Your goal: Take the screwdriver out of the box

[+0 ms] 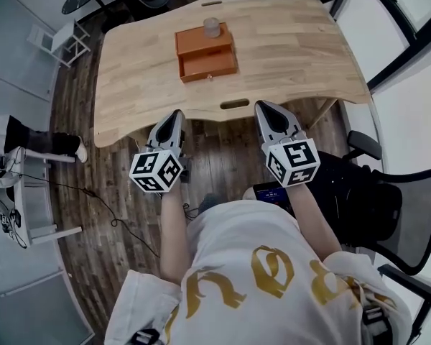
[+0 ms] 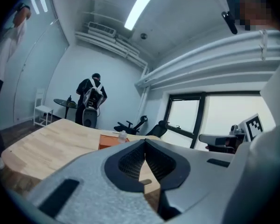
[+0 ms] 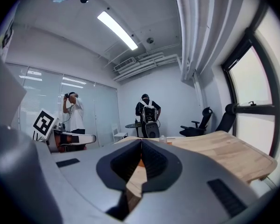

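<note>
An orange wooden box (image 1: pixel 205 52) with a small drawer knob on its front stands in the middle of the wooden table (image 1: pixel 294 56); a small clear bottle (image 1: pixel 212 27) sits on its top. The screwdriver is not visible; the box front looks closed. My left gripper (image 1: pixel 176 113) is held at the table's near edge, jaws shut with nothing between them. My right gripper (image 1: pixel 261 106) hovers beside it at the same edge, jaws also shut and empty. In the left gripper view the box (image 2: pixel 111 140) shows far ahead over the shut jaws.
A slot handle (image 1: pixel 234 104) is cut in the table's near edge. A black office chair (image 1: pixel 395 207) stands at the right, a white chair (image 1: pixel 57 40) far left. People stand at the room's far end (image 3: pixel 148 113).
</note>
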Demonstrator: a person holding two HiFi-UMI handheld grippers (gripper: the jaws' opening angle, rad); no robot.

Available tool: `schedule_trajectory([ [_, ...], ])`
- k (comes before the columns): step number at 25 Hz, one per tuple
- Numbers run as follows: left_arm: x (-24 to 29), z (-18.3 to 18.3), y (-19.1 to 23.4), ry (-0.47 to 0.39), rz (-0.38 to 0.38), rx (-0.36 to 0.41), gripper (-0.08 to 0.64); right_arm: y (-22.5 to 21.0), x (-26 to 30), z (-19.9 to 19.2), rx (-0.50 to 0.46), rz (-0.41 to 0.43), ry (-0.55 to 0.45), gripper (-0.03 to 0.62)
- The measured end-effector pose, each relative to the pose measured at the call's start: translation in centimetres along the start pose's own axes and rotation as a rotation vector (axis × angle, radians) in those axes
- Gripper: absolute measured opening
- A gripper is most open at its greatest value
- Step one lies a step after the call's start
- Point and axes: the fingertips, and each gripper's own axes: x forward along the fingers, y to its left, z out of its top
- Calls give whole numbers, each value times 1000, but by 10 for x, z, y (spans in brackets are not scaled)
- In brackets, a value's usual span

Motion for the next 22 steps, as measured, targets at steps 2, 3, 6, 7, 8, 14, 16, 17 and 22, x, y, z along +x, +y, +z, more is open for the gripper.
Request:
schedule_trajectory([
  [2, 3, -4, -11, 12, 8, 51, 8, -11, -2, 2, 5, 4, -6, 12],
  [3, 4, -6, -15, 15, 12, 65, 8, -16, -4, 2, 12, 7, -5, 12],
  [6, 3, -9, -20, 15, 30, 82, 9, -23, -4, -1, 22, 17, -2, 12],
  [7, 4, -7, -19, 16, 32, 87, 9, -26, -2, -1, 25, 15, -7, 12],
  [8, 6, -5, -18, 16, 30, 89, 9, -29, 1, 0, 28, 7, -15, 12],
  [14, 33, 5, 4, -10, 10, 35, 8, -48, 34, -3, 35, -14, -5, 12],
  [16, 54, 5, 16, -5, 20, 38, 9, -58, 45, -4, 30, -23, 12, 11],
  [17, 67, 6, 22, -3, 17, 36, 8, -64, 53, -5, 29, -31, 22, 12],
  [22, 137, 22, 59, 7, -26, 31, 9, -99, 105, -1, 30, -102, 39, 12],
])
